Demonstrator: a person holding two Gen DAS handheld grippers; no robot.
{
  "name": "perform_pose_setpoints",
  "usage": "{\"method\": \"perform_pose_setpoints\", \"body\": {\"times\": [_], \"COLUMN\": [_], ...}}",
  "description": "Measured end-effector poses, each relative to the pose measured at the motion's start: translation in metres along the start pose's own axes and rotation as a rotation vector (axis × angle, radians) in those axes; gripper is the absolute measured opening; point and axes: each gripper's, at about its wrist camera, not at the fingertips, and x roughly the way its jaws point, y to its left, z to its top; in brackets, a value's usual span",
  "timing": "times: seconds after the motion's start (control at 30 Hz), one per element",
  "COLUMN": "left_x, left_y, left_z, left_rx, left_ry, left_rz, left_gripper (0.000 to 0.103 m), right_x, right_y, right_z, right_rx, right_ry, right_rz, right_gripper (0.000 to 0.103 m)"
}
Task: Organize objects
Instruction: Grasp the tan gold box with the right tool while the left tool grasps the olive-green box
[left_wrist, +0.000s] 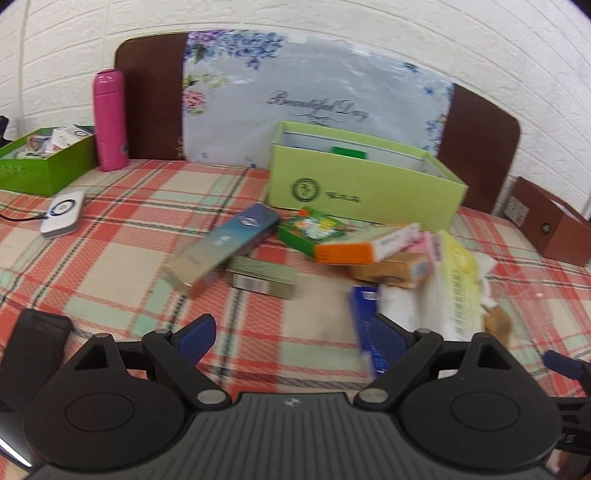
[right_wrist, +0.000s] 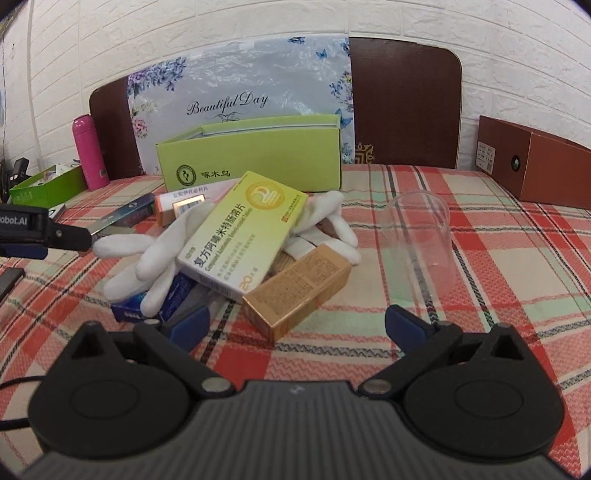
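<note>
At the bottom of the left wrist view the left gripper (left_wrist: 291, 341) stands wide apart and empty, above bare plaid cloth (left_wrist: 110, 266); a blue box (left_wrist: 364, 314) lies just beside its right pad. At the bottom of the right wrist view the right gripper (right_wrist: 295, 325) is equally spread and grips nothing, with a gold box (right_wrist: 295, 291) lying between its pads, whether touching I cannot tell.

Mid-frame sits the clutter: one yellow-green medicine box (right_wrist: 243, 232) atop two white gloves (right_wrist: 147, 254), and one clear plastic cup (right_wrist: 423, 236) to the right. Behind, upper centre, stands one open light-green box (right_wrist: 255, 158). Upper left: one pink bottle (right_wrist: 88, 153) beside one darker green box (right_wrist: 44, 188). Upper right: one brown box (right_wrist: 535, 166).
</note>
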Motion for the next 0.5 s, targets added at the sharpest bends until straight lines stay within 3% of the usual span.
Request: {"method": "perform_pose_setpoints", "body": {"times": [0.1, 0.27, 0.5], "left_x": [0.011, 0.025, 0.077], "left_y": [0.023, 0.033, 0.018], "left_z": [0.009, 0.026, 0.045], "left_rx": [-0.024, -0.141, -0.305], "left_ry": [0.008, 0.053, 0.081], "left_rz": [0.044, -0.006, 0.142], "left_gripper": [0.093, 0.093, 0.091], "right_x": [0.007, 0.015, 0.013], "right_y": [-0.001, 0.002, 0.006], "right_z": [0.001, 0.002, 0.0], "right_rx": [0.022, 0.028, 0.009], "right_ry": [0.014, 0.033, 0.038], "right_rz": [-0.008, -0.002, 0.004], "right_gripper": [0.1, 0.097, 0.097]}}
